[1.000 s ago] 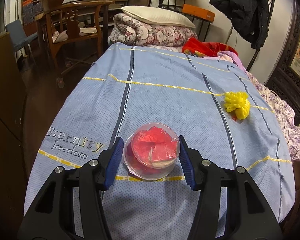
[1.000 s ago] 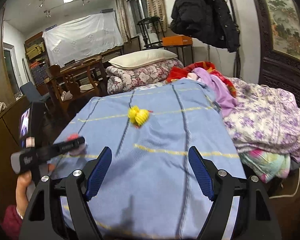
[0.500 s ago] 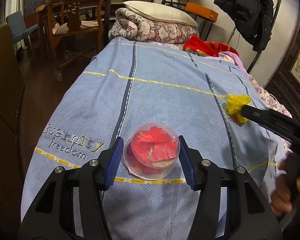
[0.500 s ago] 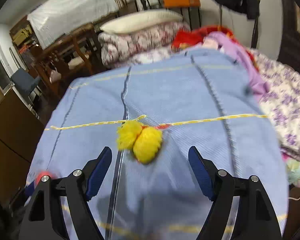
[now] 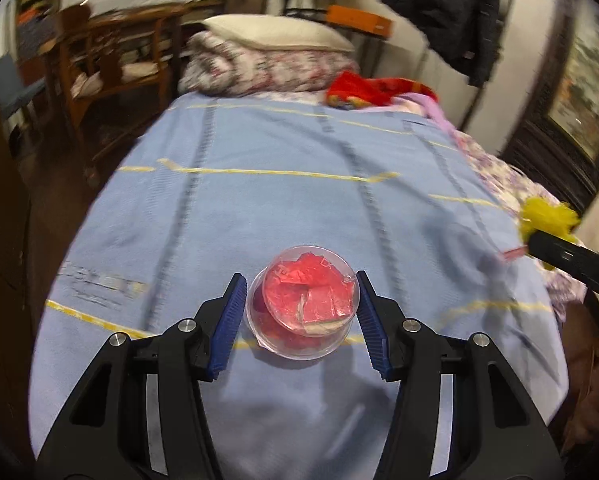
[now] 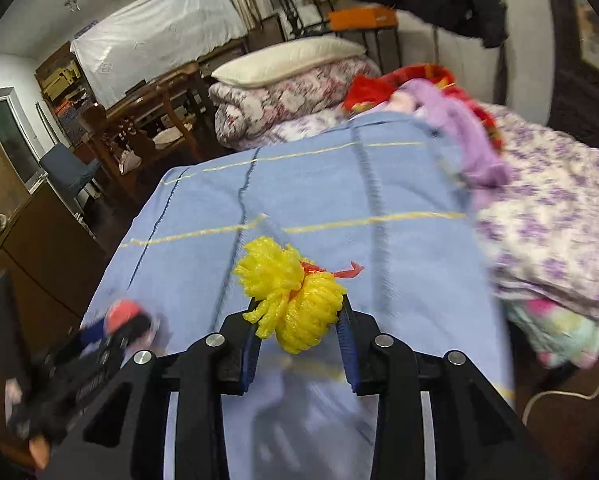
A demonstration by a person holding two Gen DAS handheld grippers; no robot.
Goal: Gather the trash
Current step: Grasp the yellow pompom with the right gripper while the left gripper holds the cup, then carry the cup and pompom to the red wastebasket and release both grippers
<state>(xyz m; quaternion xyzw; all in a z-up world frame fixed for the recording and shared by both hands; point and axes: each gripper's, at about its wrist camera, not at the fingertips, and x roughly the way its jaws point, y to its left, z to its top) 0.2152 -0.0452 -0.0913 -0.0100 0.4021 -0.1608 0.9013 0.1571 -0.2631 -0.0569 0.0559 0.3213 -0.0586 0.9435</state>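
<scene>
Surface: blue woven bedspread (image 5: 283, 208), soft and yielding – quilts and clothes piled at the far end.
Right gripper (image 6: 299, 334): its jaws have just been closing; now they pinch the yellow mesh bundle (image 6: 295, 300), near centre of the bed.
Bundle: light, springy, crushable – you want the knotted middle.
Left gripper (image 5: 297, 314): clamped on your clear plastic cup (image 5: 303, 312), thin-walled, slick, red wrappers inside.

Yellow bundle (image 6: 291, 300), seemingly red-tied; blue, yellow-lined bedspread (image 6: 399, 184).
</scene>
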